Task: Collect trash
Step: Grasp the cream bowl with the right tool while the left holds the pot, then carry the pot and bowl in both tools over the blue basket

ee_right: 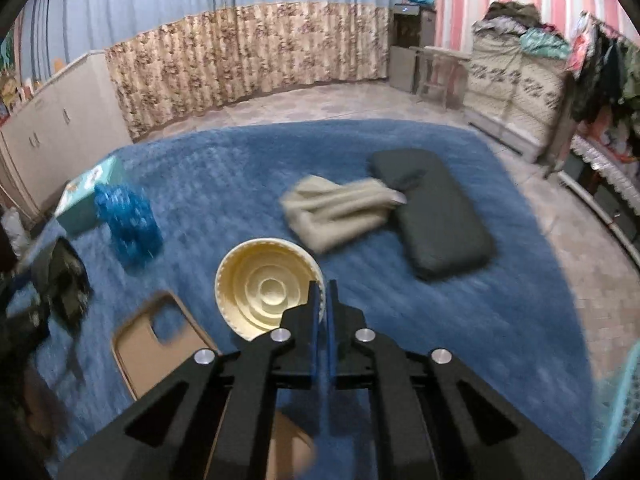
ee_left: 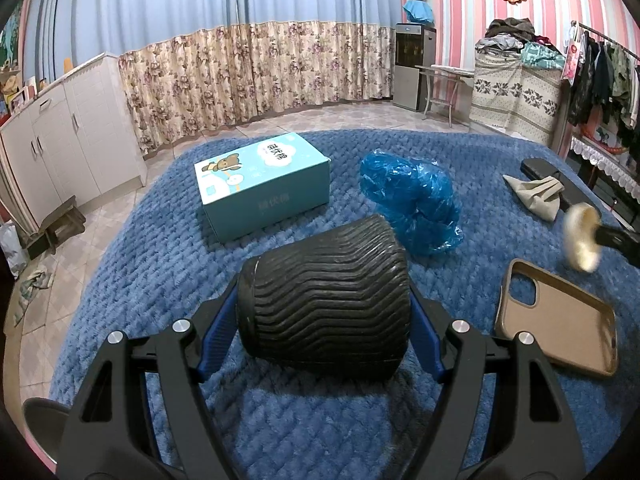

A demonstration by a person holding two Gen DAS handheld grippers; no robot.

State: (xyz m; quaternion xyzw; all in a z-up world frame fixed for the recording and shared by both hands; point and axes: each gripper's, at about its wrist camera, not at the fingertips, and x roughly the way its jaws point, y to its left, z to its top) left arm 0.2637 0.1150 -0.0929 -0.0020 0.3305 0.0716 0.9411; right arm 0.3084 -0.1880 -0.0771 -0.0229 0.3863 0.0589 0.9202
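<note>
Lid point(ee_right: 267, 286) pinched by its rim in my right gripper point(ee_right: 322, 292), light and stiff, sticking out at 10 o'clock. My left gripper point(ee_left: 324, 300) clamps the ribbed bin point(ee_left: 326, 286) sideways; grippy, hollow, probably light.

Even, dim indoor light with a cool blue cast, source out of view; soft shadow only under the black ribbed bin point(ee_left: 324, 292) and beside the box point(ee_left: 264, 184) ahead-left of the left claw point(ee_left: 324, 344). Small glints on the claw's metal screws. Left view sharp, apart from the smeared cream lid point(ee_left: 582, 238) off to the right. Right view motion-blurred throughout: blue blanket point(ee_right: 460, 320) streaked, curtain point(ee_right: 248, 48) pattern mushy, phone case point(ee_right: 160, 344) left of the right claw point(ee_right: 322, 292) soft-edged. Strong fisheye bending, dark vignette in all corners
</note>
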